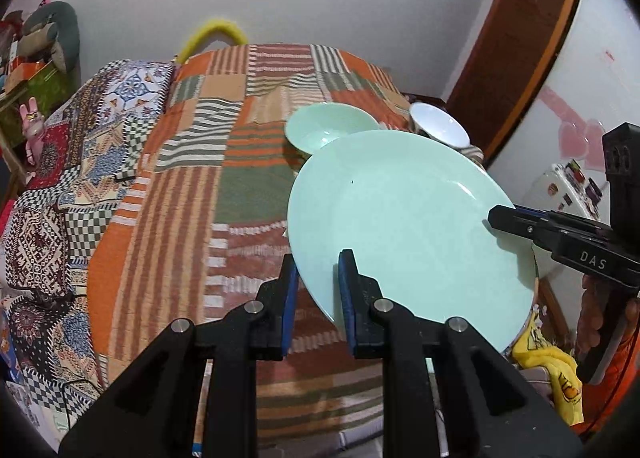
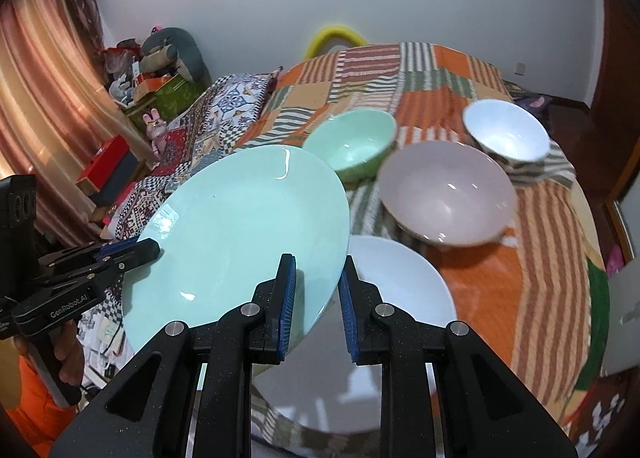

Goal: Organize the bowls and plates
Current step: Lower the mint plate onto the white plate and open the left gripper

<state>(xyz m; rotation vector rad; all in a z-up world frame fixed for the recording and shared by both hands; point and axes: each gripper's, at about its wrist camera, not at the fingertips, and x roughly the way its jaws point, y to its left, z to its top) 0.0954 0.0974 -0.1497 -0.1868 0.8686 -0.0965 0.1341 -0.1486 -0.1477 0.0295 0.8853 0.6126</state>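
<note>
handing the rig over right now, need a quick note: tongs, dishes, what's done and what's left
Left tongs: fingers astride the near rim of the green plate; still some gap showing, grip uncertain.
Right tongs: astride the opposite rim; grip likewise uncertain.
The plate is tilted above the bedspread, partly over the white plate.
Green bowl, pink bowl and white bowl sit separately on the bed.
Done: nothing stacked yet.
Left: probably set the green plate on the white one, then nest the bowls.

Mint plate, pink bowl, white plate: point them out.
mint plate (image 2: 240, 226): right wrist view, centre of its face
pink bowl (image 2: 446, 192): right wrist view, inner basin
white plate (image 2: 400, 282): right wrist view, bare upper face
</note>
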